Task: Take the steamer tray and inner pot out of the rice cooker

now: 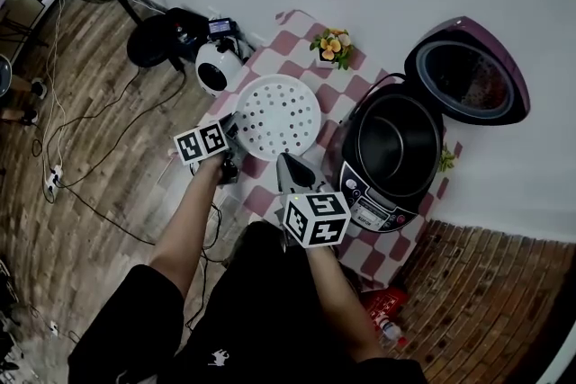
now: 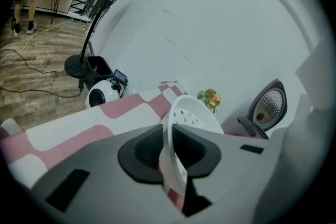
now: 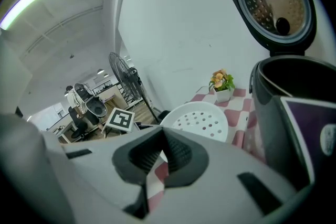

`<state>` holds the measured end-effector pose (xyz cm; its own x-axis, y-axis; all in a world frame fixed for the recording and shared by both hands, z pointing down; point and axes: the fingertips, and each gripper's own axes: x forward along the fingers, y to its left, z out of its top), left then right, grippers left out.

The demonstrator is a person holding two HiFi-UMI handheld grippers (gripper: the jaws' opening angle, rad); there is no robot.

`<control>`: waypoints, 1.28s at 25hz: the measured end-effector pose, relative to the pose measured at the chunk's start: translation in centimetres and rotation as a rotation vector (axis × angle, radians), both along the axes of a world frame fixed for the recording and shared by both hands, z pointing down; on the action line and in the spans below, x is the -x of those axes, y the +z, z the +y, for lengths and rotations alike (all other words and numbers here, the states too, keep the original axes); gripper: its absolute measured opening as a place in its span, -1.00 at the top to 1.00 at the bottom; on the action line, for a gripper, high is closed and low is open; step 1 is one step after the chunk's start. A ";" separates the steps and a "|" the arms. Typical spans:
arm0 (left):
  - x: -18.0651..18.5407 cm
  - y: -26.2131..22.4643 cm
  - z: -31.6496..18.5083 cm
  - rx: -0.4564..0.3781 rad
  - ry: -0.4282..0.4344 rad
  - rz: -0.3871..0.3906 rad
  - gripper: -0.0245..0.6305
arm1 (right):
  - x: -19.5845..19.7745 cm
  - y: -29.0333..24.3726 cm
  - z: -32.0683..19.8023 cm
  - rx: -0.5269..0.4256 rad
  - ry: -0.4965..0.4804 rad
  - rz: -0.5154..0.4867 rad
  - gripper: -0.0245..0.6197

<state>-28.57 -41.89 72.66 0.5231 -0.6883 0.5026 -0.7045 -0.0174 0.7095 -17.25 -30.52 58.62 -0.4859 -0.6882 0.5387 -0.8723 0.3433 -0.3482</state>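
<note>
Steamer tray point(image 1: 277, 116) lies on the pink-checked tablecloth point(image 1: 301, 67), left of the rice cooker point(image 1: 371, 209). Its inner pot point(image 1: 396, 139) sits in the cooker, whose lid point(image 1: 468, 72) stands open at far right. The left gripper point(image 2: 167, 136) pinches the tray's near rim. The right gripper point(image 3: 160, 153), jaws together and empty, hovers between tray and cooker. A flower pot point(image 1: 330, 47) stands beyond the tray. The cooker's panel print is too small to read.

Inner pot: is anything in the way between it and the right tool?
No, nothing visible. The lid is up, the inner pot is uncovered, and the shut right tool is empty. The steamer tray sits aside on the table.
</note>
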 end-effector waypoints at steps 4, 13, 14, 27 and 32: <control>0.0 0.6 0.1 0.012 -0.006 0.026 0.74 | -0.2 0.0 0.0 -0.003 0.009 -0.006 0.92; 0.1 0.5 0.2 0.021 -0.039 0.087 0.70 | -0.8 -0.9 0.2 -0.017 0.026 -0.018 0.92; 0.2 0.4 0.4 0.020 -0.038 0.093 0.64 | -0.8 -1.2 0.2 -0.022 0.028 -0.021 0.92; -0.6 -8.8 4.5 -0.148 0.081 0.048 0.66 | -1.8 -7.0 0.4 -0.137 0.001 -0.064 0.92; -1.8 -13.2 5.6 -0.241 0.105 0.033 0.77 | -2.6 -9.0 0.8 -0.185 -0.016 -0.058 0.92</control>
<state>-26.74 -36.31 59.51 0.6110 -0.7275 0.3120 -0.6667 -0.2603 0.6984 -14.61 -29.76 49.61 -0.5240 -0.7648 0.3748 -0.8466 0.4196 -0.3273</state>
